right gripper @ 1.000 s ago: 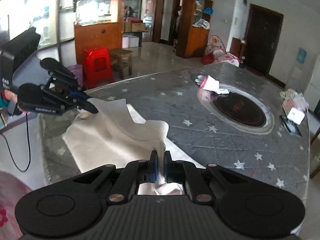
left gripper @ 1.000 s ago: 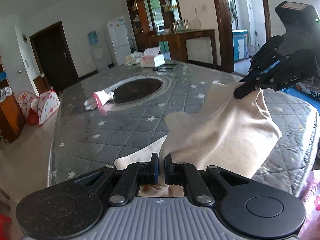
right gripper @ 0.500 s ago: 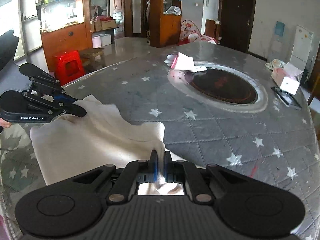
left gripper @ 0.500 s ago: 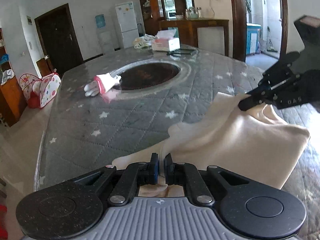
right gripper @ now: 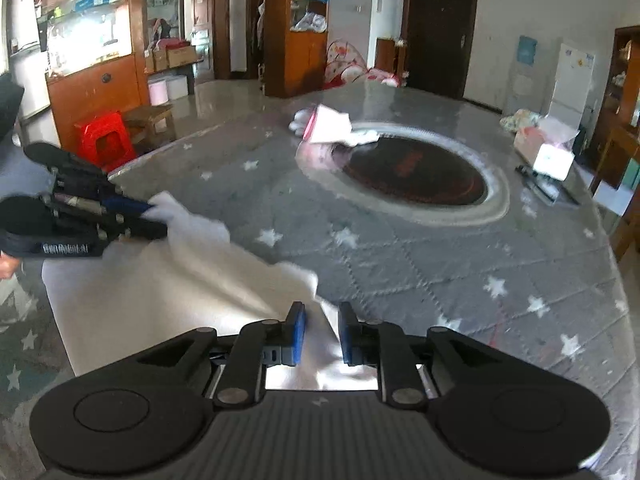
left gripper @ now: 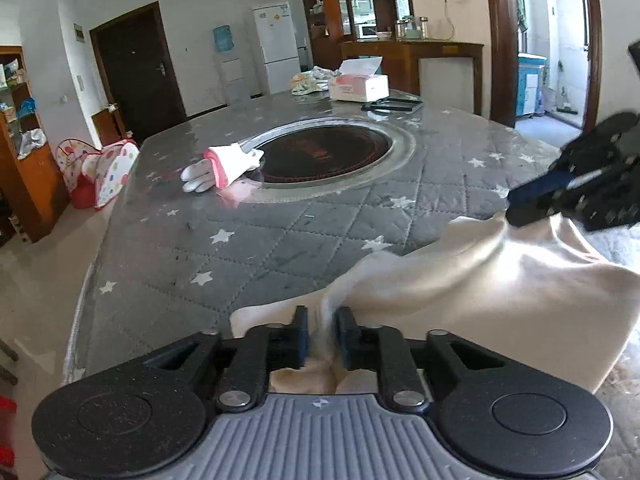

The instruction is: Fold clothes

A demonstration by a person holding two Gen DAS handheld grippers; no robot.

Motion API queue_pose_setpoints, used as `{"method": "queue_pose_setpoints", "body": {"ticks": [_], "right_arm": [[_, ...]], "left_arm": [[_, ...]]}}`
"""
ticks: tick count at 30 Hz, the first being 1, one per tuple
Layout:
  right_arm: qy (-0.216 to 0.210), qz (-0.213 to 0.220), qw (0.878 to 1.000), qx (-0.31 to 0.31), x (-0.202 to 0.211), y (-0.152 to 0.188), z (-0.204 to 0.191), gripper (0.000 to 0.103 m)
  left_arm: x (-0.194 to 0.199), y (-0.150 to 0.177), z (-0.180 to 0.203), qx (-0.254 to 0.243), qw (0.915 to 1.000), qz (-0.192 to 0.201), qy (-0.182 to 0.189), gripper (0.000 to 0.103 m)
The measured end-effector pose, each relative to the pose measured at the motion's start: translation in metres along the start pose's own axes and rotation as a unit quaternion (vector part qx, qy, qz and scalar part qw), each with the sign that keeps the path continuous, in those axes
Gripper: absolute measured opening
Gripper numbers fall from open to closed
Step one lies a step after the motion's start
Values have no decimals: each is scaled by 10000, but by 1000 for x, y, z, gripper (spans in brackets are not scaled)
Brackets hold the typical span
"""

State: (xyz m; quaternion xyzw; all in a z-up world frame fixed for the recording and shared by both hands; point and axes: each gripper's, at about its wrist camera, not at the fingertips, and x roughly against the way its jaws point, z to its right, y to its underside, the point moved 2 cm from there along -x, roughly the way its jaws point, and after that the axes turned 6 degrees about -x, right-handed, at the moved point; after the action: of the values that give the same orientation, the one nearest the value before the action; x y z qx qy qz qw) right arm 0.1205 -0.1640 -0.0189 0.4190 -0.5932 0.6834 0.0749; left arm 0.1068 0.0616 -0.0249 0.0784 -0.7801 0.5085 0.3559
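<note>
Right wrist view: blurred cream garment (right gripper: 160, 292).

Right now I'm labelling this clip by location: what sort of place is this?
Probably a home's living and dining room: a fridge, a water dispenser, and a big round table with a tissue box.

Our left gripper (left gripper: 322, 334) sits low at 6 o'clock in its own view, jaws parted a little with a gap between the pads, cream cloth (left gripper: 480, 280) running through that gap. Our right gripper (right gripper: 321, 334) is the same deal at 6 o'clock, jaws apart, cloth lying loose between them. Each one shows up in the other's view: right at about 3 o'clock, left at about 9 o'clock, tips at the cloth edge.
</note>
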Motion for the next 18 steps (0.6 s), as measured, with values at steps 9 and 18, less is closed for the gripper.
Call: {"method": "queue_pose_setpoints", "body": {"ticks": [9, 18], "right_arm": [[-385, -350, 9983, -275, -34, -17, -6, 27], [-347, -286, 9989, -148, -42, -19, -10, 4]], "left_arm": [[6, -2, -8, 156, 9997, 19, -182, 44], [34, -8, 7, -81, 9985, 440, -303, 42]]}}
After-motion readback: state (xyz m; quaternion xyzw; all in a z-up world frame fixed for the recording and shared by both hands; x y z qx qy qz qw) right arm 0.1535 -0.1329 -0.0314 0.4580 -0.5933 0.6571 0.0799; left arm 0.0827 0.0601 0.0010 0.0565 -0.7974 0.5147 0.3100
